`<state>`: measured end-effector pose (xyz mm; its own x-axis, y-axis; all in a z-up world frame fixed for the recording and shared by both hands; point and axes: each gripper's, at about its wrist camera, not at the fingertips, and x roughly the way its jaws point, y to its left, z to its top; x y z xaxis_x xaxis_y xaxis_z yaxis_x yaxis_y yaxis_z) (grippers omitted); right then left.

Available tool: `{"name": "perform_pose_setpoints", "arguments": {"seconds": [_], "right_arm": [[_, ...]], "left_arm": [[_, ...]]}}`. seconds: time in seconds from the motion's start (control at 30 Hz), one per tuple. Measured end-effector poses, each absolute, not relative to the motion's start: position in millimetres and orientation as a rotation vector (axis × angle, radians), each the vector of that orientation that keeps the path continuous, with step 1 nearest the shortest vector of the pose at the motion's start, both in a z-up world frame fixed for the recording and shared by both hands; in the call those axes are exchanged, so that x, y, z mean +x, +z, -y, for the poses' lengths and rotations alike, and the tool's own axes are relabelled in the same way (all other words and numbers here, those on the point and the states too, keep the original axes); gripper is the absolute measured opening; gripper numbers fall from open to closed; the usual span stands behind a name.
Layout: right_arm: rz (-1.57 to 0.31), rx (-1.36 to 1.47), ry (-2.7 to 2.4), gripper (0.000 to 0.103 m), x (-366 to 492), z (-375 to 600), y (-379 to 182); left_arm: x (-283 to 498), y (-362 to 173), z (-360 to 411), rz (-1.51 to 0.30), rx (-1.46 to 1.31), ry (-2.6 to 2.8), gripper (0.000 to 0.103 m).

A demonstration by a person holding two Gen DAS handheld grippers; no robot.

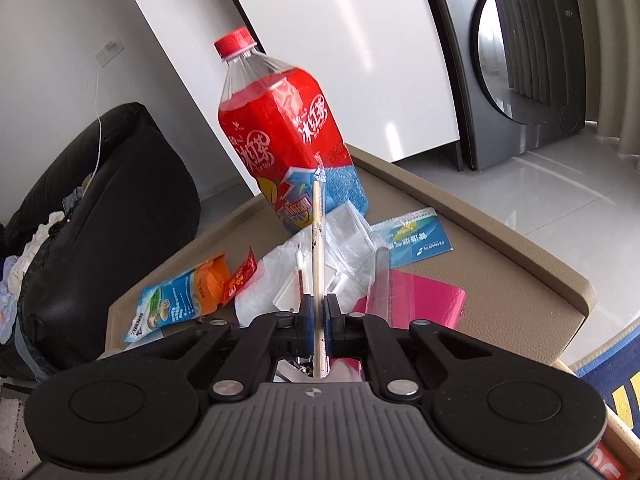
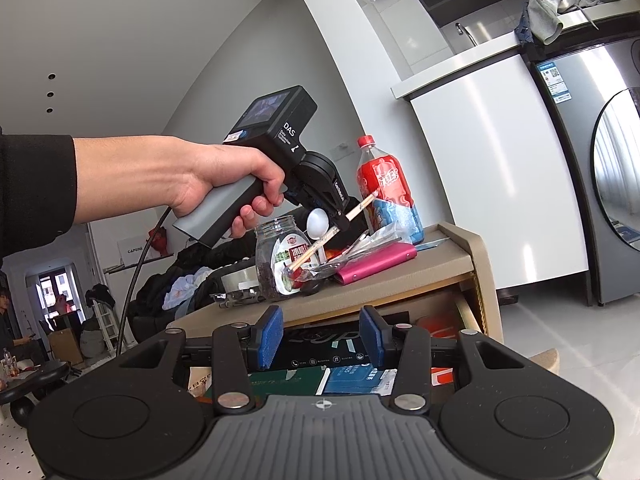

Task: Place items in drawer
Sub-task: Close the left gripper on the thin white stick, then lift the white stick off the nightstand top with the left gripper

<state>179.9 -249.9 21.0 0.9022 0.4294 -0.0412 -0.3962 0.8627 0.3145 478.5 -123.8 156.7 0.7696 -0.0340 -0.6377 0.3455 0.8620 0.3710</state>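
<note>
My left gripper [image 1: 318, 307] is shut on a paper-wrapped pair of chopsticks [image 1: 317, 236], held in the air above the clutter on the beige cabinet top [image 1: 500, 280]. The right wrist view shows the same left gripper [image 2: 343, 218] in a person's hand [image 2: 224, 184], with the chopsticks [image 2: 360, 208] slanting through its tips. My right gripper [image 2: 320, 340] is open and holds nothing. It hovers over the open drawer [image 2: 466, 312], which has a dark box and green and blue packets inside.
On the cabinet top stand a red iced-tea bottle [image 1: 280, 132], a pink case [image 1: 424, 300], a blue card packet [image 1: 420, 236], a snack packet [image 1: 180, 300], white plastic bags [image 1: 280, 276] and a clear jar [image 2: 280, 256]. A washing machine [image 2: 600, 160] stands to the right.
</note>
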Motion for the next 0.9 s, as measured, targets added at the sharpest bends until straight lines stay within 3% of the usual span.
{"name": "perform_pose_setpoints", "arguments": {"seconds": [0.9], "right_arm": [[-0.113,0.287,0.436,0.047,175,243,20]], "left_arm": [[458,174,120,-0.546,0.366,-0.275,0.006]]}}
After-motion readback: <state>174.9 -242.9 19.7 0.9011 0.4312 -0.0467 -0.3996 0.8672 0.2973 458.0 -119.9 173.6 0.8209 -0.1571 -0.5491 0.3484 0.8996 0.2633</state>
